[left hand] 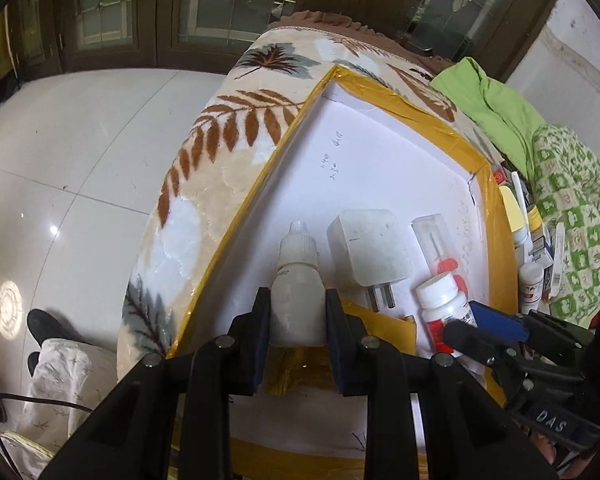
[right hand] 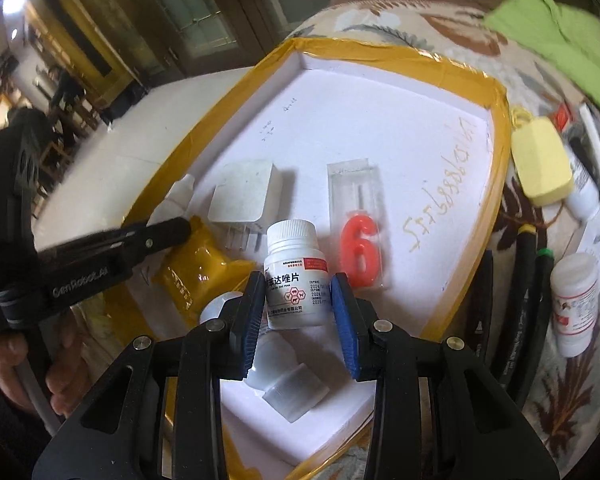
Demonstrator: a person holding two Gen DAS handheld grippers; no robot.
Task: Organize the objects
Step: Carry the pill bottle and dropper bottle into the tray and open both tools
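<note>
A white tray with yellow-taped rim (left hand: 384, 94) (right hand: 380, 50) lies on a leaf-patterned blanket. My left gripper (left hand: 298, 318) is shut on a white dropper bottle (left hand: 298, 280), held over the tray's near-left part; the bottle also shows in the right wrist view (right hand: 176, 200). My right gripper (right hand: 298, 304) is shut on a white pill bottle with a red label (right hand: 296, 272) (left hand: 440, 308), over the tray. In the tray lie a white charger plug (left hand: 368, 250) (right hand: 246, 200), a red "6" candle in a clear case (right hand: 358, 232) (left hand: 440, 248) and a yellow packet (right hand: 196, 268).
Another white bottle lies on its side below my right gripper (right hand: 288, 380). Right of the tray lie a yellow sponge-like block (right hand: 540, 164), a small labelled bottle (right hand: 574, 300), black markers (right hand: 528, 300) and boxes. Green cloth (left hand: 496, 100) lies behind. Tiled floor (left hand: 60, 160) is at left.
</note>
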